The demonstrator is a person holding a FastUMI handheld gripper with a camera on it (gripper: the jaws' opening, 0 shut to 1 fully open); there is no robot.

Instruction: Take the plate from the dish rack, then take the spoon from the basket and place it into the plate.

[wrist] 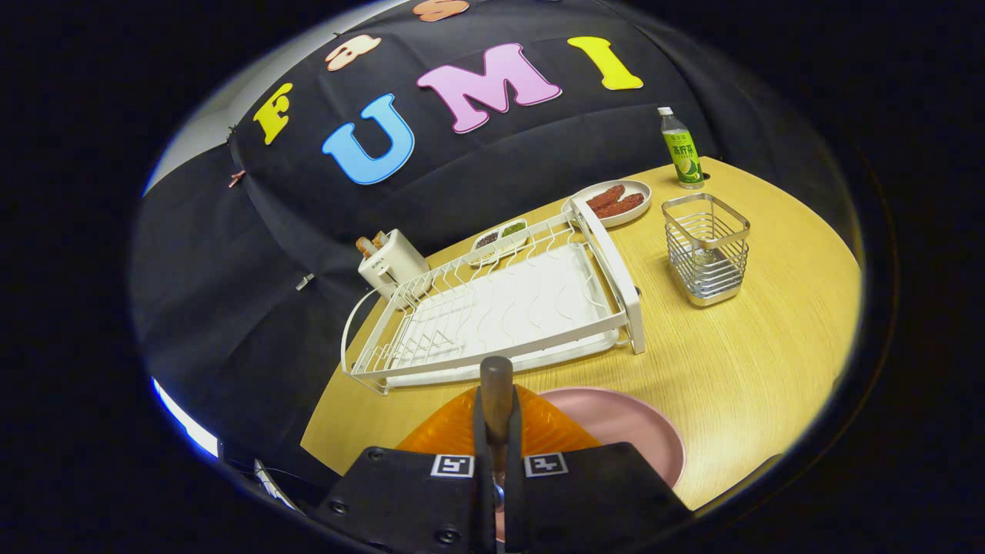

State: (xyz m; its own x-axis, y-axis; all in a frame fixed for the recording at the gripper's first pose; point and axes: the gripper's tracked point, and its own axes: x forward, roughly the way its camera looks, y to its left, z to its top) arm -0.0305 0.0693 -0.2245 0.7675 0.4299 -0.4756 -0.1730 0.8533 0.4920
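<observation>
Claw (497,419) clamps spoon (496,392); dish rack (492,308) ahead.

The spoon (496,400) has a dark brown wooden handle. Under it the plate (631,431) is plain pale pink. The dish rack (492,308) is white, with wavy white wires over a white tray. The wire basket (706,250) is shiny silver. The table (769,346) is light yellow wood with a fine grain. The bottle (682,150) has a green label and a white cap. The small white plate (616,201) carries reddish-brown sausages (616,201). The toaster (392,261) is cream white.
</observation>
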